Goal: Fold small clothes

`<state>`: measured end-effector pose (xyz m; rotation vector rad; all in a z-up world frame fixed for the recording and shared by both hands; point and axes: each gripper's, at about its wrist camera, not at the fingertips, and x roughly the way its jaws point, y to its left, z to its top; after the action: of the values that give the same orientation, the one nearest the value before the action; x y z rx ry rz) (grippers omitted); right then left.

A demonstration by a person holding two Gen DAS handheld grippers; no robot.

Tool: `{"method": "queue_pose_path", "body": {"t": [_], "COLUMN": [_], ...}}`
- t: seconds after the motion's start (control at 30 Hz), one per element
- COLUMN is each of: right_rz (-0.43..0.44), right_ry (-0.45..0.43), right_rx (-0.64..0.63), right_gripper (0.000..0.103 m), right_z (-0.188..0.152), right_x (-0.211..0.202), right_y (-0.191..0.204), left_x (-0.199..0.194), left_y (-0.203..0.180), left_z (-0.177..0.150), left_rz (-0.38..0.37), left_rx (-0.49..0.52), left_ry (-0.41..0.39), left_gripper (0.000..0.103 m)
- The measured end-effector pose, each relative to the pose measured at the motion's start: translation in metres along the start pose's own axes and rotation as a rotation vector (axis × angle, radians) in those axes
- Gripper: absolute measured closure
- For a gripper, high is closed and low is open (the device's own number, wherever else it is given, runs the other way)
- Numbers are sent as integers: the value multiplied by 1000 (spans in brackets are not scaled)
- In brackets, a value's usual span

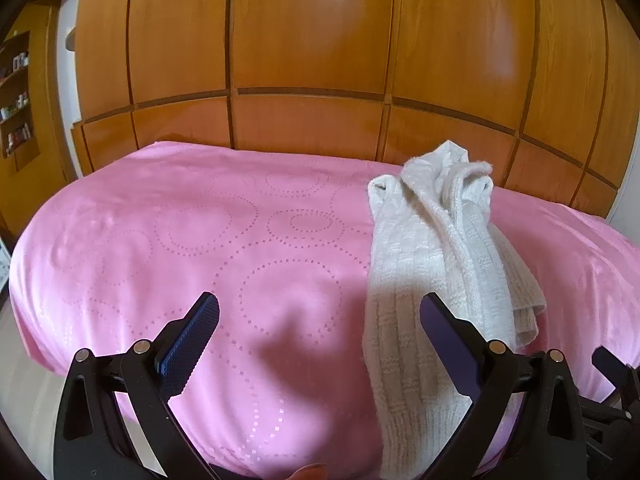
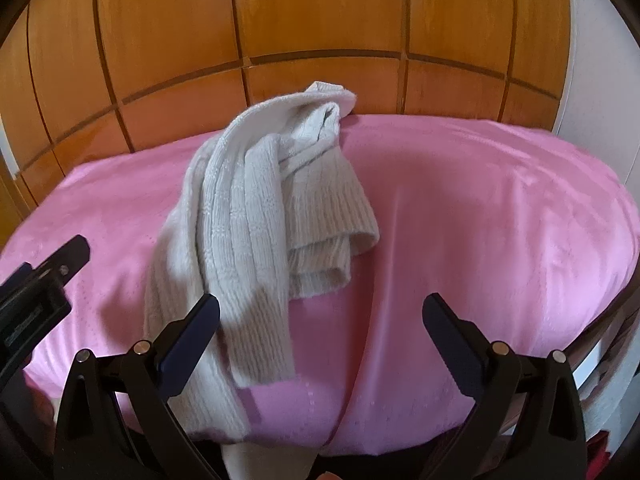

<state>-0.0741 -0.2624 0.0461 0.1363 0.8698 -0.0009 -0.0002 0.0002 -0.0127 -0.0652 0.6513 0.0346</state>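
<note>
A cream knitted garment (image 1: 432,248) lies crumpled in a long strip on the pink bedspread (image 1: 200,240), one end hanging over the near edge. In the right wrist view the garment (image 2: 256,216) lies left of centre on the bedspread (image 2: 480,220). My left gripper (image 1: 320,316) is open and empty above the near edge, with the garment by its right finger. My right gripper (image 2: 320,316) is open and empty, its left finger over the garment's near part. The left gripper shows at the left edge of the right wrist view (image 2: 44,276).
A wooden panelled wardrobe (image 1: 312,40) stands right behind the bed. A shelf with small bottles (image 1: 16,100) is at the far left. A white wall (image 2: 592,60) is at the right. The right gripper's edge (image 1: 616,372) shows in the left wrist view.
</note>
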Motion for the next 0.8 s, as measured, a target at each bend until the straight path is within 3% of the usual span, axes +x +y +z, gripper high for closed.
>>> {"method": "queue_pose_path", "body": {"t": [0.27, 0.8], "right_rz": [140, 92], "right_ry": [-77, -80], "right_rx": [118, 109], "right_gripper": [2, 2], "right_z": [-6, 9], "right_x": [-24, -25], "right_y": [-24, -24], "left_x": [2, 8], "left_y": [0, 0], "left_z": [2, 2], "left_rz": [-7, -31], "left_rx": [-4, -1], "left_ry": [6, 21], "left_gripper": [3, 3]}}
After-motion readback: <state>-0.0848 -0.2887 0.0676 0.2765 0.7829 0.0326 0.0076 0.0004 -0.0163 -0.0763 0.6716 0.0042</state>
